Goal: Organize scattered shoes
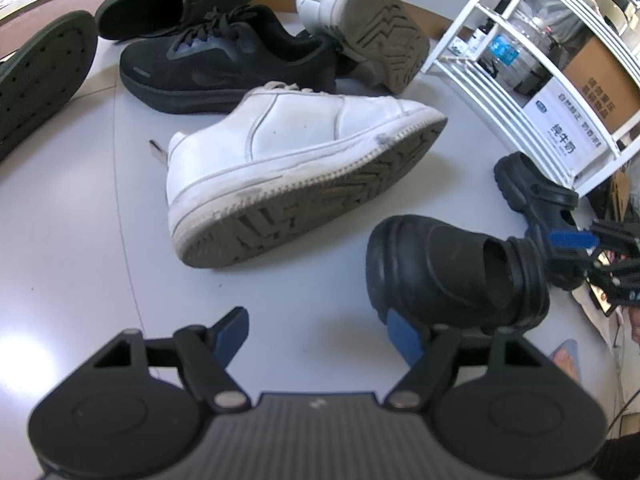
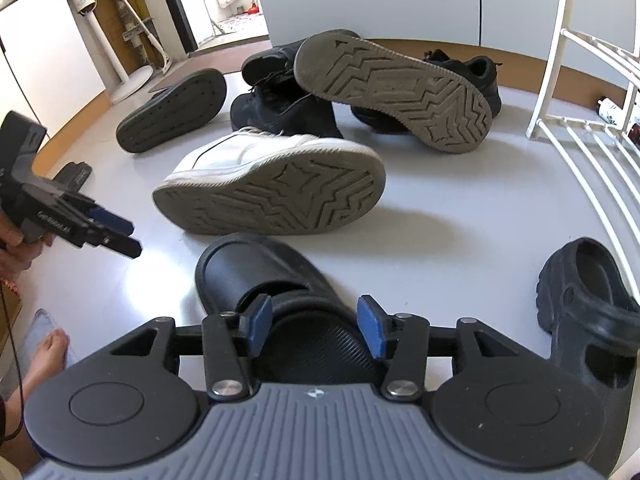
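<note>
Several shoes lie scattered on the pale floor (image 2: pixel 440 216). At the left edge of the right wrist view we see our left gripper (image 2: pixel 120 232), its jaws wide and empty. At centre a white sneaker (image 2: pixel 256 168) lies on its side. Lower centre, our right gripper (image 2: pixel 314 326) spreads wide around the heel of a black slipper (image 2: pixel 256 268). Far right stands a white rack (image 2: pixel 592 152).
</note>
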The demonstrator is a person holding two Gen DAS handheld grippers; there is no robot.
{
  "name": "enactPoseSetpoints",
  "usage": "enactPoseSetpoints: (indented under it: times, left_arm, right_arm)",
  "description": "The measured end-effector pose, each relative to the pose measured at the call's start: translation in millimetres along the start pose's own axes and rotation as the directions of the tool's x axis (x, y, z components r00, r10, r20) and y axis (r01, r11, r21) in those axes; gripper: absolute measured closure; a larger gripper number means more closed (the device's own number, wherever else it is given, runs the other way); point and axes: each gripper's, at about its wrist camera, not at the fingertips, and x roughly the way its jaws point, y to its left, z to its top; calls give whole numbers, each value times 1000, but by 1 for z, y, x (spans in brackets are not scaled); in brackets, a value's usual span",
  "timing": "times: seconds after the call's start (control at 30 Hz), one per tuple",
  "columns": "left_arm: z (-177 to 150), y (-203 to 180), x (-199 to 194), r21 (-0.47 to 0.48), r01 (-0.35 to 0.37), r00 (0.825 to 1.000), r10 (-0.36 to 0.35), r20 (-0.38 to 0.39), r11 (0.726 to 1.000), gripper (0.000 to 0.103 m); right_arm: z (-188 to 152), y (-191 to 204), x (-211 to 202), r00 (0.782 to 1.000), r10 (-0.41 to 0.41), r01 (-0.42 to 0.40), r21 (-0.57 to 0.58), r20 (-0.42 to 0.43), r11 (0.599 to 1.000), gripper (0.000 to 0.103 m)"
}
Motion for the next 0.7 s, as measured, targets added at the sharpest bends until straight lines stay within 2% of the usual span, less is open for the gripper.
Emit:
enactPoseSetpoints:
  times: [0.5,0.7]
  left_arm:
    - [1,2,1,-4,2,1000,-2,-6,1000,24]
    - [-1,3,2,-9,0,1000,0,-11,1000,24]
  right_arm:
    - [-28,23,11,993,28,-36,-72,-112,997,50]
    - [-33,20,21,988,-42,28,-91,-151,995,50]
